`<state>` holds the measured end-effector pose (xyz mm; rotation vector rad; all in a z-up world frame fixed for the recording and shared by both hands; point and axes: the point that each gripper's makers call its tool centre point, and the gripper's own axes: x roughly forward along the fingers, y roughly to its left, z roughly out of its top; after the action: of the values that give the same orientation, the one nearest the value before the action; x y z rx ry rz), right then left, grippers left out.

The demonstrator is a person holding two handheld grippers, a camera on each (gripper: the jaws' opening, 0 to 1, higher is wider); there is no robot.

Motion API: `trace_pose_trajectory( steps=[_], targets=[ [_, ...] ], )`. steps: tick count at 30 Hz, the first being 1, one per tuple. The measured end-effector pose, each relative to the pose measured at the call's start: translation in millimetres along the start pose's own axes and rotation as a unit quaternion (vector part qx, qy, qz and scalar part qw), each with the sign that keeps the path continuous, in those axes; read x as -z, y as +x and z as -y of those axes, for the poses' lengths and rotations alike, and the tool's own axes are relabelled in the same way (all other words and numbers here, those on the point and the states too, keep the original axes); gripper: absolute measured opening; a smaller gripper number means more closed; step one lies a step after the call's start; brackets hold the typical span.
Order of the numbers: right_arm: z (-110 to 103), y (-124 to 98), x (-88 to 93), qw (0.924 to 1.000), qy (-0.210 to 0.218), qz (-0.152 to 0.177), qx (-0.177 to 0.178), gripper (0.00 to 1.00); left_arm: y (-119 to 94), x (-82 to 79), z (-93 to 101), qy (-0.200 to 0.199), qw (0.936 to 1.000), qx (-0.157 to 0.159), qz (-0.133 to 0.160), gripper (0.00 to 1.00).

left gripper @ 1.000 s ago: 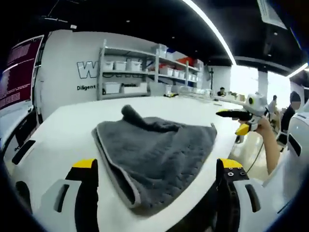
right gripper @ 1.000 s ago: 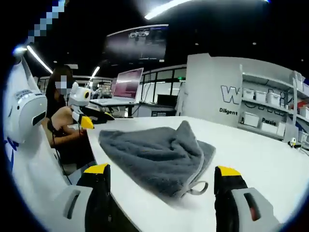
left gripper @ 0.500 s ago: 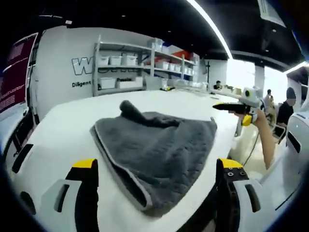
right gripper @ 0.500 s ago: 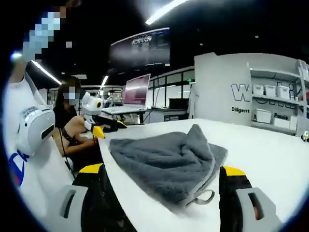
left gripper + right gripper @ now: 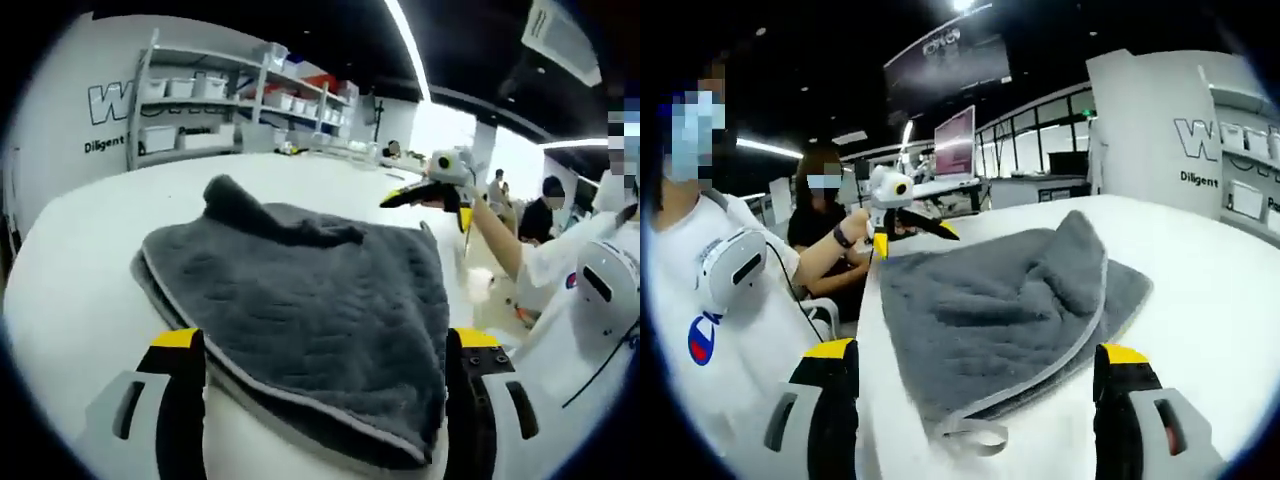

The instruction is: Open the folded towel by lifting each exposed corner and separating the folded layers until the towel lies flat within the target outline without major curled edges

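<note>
The gray towel lies folded in layers on the white table, one corner humped at the far side, so unfolding is not yet begun; the left gripper and right gripper are both wide, holding nothing.

My left gripper: white moulded jaws, black inner faces, yellow caps at the tips, a dark slot in each white shell; small screws on one jaw; my right gripper built alike, yellow-capped, slotted; I wear a white T-shirt with a red-and-blue chest logo; a white device with a grey slot clipped at my chest.
</note>
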<state>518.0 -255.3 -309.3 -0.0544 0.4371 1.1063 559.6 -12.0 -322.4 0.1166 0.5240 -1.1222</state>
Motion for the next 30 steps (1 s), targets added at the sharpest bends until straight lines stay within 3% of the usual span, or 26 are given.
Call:
trace_pose_trajectory(
  steps=[3, 7, 10, 14, 16, 19, 21, 25, 28, 30],
  targets=[
    [13.2, 8.2, -1.2, 0.9999, 0.006, 0.003, -0.011, 0.95, 6.1, 1.1, -13.5, 0.010, 0.9997, -0.003, -0.021, 0.97],
    [32.5, 23.7, -13.1, 0.9995, 0.022, 0.012, -0.018, 0.92, 16.3, -17.3, -31.2, 0.009, 0.9998, 0.012, -0.017, 0.96],
    [46.6, 40.8, -29.8, 0.9993, 0.022, 0.017, -0.025, 0.89, 28.7, -30.4, -42.2, 0.000, 0.9998, 0.014, -0.012, 0.95],
    [65.8, 66.8, -50.0, 0.9994, 0.010, 0.013, -0.031, 0.81, 44.9, -39.9, -72.9, 0.003, 0.9998, 0.001, -0.022, 0.92],
    [76.4, 82.3, -57.2, 0.9991, 0.025, 0.007, -0.032, 0.77, 53.6, -43.4, -93.1, -0.020, 0.9995, 0.002, -0.026, 0.90],
    [83.5, 101.7, -62.4, 0.9992, 0.020, -0.009, -0.034, 0.69, 69.6, -47.9, -103.7, -0.034, 0.9992, 0.004, -0.021, 0.86],
    [77.9, 113.7, -62.9, 0.9987, -0.006, -0.032, -0.038, 0.66, 78.4, -54.0, -123.6, -0.055, 0.9984, -0.006, -0.014, 0.82],
    [38.1, 122.5, -61.9, 0.9941, -0.056, -0.049, -0.079, 0.58, 88.3, -69.0, -156.9, -0.071, 0.9971, -0.026, 0.006, 0.79],
    [1.1, 120.1, -41.7, 0.9817, -0.113, -0.100, -0.117, 0.56, 94.1, -75.1, -172.5, -0.079, 0.9962, -0.030, 0.019, 0.68],
    [-27.3, 116.3, -24.9, 0.9722, -0.132, -0.128, -0.145, 0.54, 99.6, -74.4, -174.8, -0.081, 0.9963, -0.020, 0.021, 0.52]
  ],
)
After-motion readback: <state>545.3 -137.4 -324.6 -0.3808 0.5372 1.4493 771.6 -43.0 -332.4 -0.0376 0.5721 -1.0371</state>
